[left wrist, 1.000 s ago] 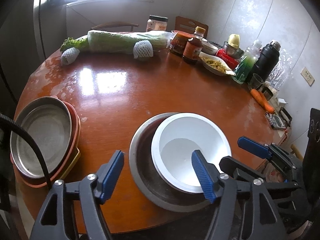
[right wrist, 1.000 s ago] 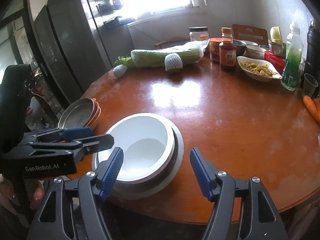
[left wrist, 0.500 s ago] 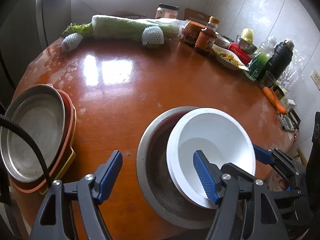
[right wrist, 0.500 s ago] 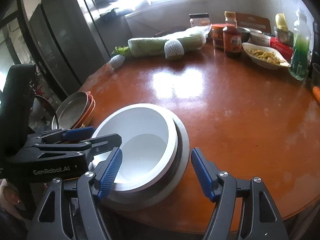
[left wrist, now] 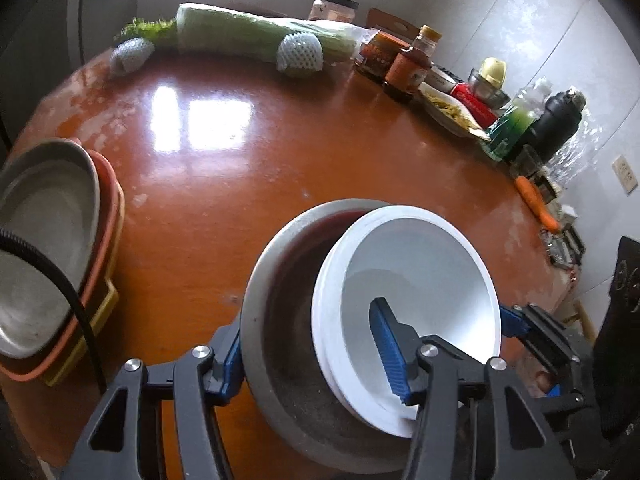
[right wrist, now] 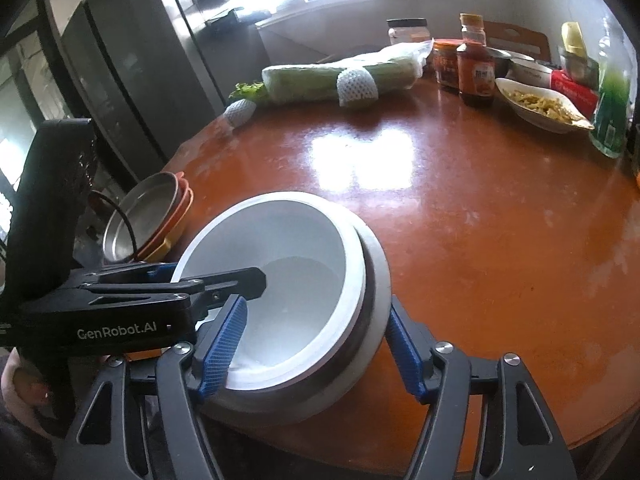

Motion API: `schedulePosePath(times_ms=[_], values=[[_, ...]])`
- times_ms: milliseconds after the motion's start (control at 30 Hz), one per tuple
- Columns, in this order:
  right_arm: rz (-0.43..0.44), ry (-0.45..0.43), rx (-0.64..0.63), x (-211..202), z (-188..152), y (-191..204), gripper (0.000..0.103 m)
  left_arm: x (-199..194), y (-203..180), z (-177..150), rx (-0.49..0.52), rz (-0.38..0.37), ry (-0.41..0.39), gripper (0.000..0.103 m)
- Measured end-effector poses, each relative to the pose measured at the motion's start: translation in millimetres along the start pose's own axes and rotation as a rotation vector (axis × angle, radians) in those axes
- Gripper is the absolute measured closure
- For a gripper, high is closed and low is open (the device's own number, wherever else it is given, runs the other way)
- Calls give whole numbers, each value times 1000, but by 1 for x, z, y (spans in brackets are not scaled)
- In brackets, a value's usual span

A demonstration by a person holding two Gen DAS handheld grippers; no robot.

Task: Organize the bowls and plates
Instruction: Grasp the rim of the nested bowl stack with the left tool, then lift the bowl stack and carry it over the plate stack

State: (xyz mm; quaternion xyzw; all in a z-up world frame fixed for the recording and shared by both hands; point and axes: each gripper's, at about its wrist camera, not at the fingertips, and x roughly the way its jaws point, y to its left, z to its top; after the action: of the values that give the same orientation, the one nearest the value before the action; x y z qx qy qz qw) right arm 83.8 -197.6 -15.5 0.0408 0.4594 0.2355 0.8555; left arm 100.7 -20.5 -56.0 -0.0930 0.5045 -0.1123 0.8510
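Note:
A white bowl (left wrist: 416,264) (right wrist: 288,240) sits nested in a wider metal bowl (left wrist: 280,320) (right wrist: 376,276) near the table's front edge. My left gripper (left wrist: 308,360) is closing: one pad touches the outside of the metal bowl's rim, the other lies against the white bowl's inner wall. My right gripper (right wrist: 312,350) is closing too, one pad inside the white bowl, the other on the metal bowl's outer rim at the opposite side. A stack with a metal plate (left wrist: 36,248) (right wrist: 140,212) on top of orange and yellow plates lies to the left.
Along the round wooden table's (left wrist: 240,168) far side lie a wrapped cabbage (left wrist: 248,32), sauce bottles (left wrist: 408,68), a dish of food (right wrist: 540,106), a green bottle, a black flask (left wrist: 556,120) and a carrot (left wrist: 536,204). A hand (right wrist: 16,384) holds the left gripper. A cable crosses the plate stack.
Both grippers came down onto the nested bowls and their jaws narrowed. Each now straddles the bowl walls, where before the fingers hovered above the near rim.

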Motion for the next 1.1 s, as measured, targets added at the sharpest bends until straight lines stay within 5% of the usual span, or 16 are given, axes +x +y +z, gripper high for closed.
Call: schedulePosePath(times_ms=[1100], values=[[28,-78,-137,-25,28,79,35,-89,38,-2,-54,54,-131,47]])
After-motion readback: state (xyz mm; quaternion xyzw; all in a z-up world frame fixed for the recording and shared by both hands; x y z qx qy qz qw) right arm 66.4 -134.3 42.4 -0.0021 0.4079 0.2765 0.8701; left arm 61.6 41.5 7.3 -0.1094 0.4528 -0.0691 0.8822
